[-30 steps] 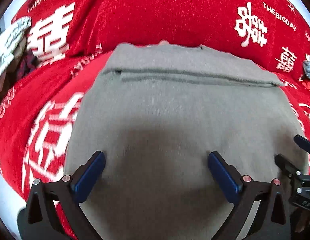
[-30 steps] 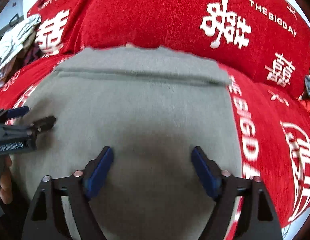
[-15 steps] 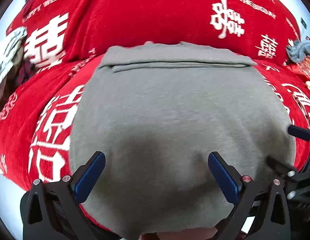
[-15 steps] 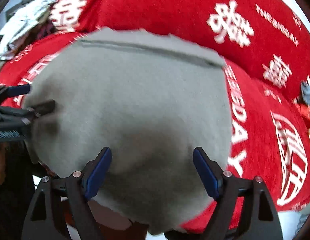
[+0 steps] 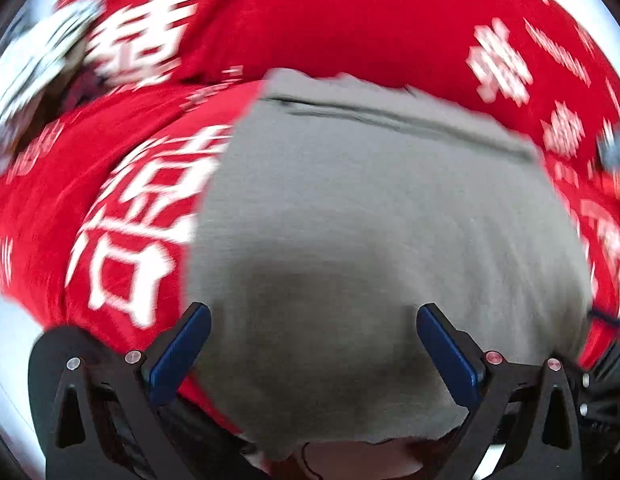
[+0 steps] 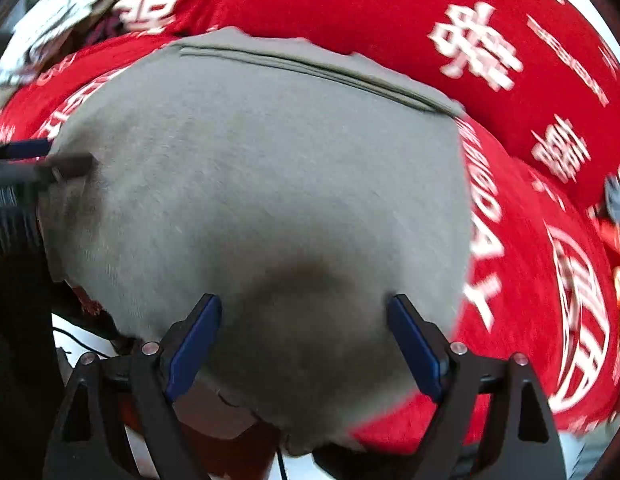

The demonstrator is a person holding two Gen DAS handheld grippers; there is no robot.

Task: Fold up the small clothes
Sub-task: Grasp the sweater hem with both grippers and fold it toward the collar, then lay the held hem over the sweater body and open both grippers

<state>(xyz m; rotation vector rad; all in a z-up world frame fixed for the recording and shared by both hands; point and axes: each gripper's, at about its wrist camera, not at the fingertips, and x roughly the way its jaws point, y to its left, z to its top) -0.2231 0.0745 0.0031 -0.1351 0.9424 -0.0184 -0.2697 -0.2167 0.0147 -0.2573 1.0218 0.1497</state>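
Observation:
A grey garment (image 5: 370, 220) lies flat on a red cloth with white lettering (image 5: 122, 216); it also fills the right wrist view (image 6: 262, 184). Its far edge is folded over into a band (image 6: 310, 64). Its near edge hangs past the front edge of the surface. My left gripper (image 5: 310, 354) is open and empty above the garment's near left part. My right gripper (image 6: 304, 344) is open and empty above its near right part. The left gripper's fingers (image 6: 70, 162) show at the left edge of the right wrist view, over the garment.
The red cloth (image 6: 542, 260) covers the whole surface. A pile of pale and dark clothes (image 6: 66, 12) lies at the far left. A small grey item (image 6: 616, 198) lies at the far right. White floor (image 5: 14, 340) shows past the near edge.
Both grippers have pulled back toward the near edge and stayed open. The garment's near edge now shows in both views. The garment has not moved.

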